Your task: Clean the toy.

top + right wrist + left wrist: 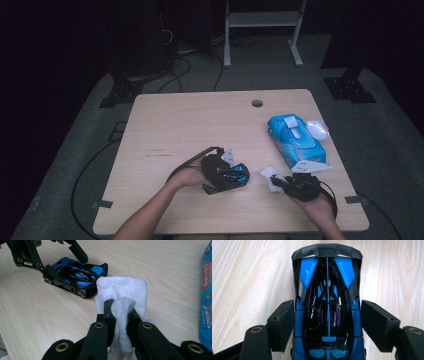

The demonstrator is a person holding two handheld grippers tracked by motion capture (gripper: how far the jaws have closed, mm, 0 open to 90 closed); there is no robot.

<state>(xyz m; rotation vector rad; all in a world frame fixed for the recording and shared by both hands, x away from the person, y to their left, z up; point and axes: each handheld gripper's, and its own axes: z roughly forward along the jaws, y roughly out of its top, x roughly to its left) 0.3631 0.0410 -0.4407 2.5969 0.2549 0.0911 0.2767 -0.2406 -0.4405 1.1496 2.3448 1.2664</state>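
A blue and black toy car (231,176) lies on the wooden table (175,125) at front centre. My left gripper (220,172) comes down over it. In the left gripper view the car (328,290) sits lengthwise between the two pads (283,322), which lie against its flanks. My right gripper (281,182) rests to the car's right, shut on a crumpled white wipe (270,175). In the right gripper view the wipe (122,287) bunches up between the jaws of my right gripper (120,308), just beside the car (75,275), which the left gripper (71,270) straddles.
A blue pack of wipes (295,140) lies at the right of the table, with a white sheet (310,166) at its near end and a pale round object (316,128) behind it. A small white scrap (228,155) sits behind the left hand. A cable hole (257,103) is near the far edge.
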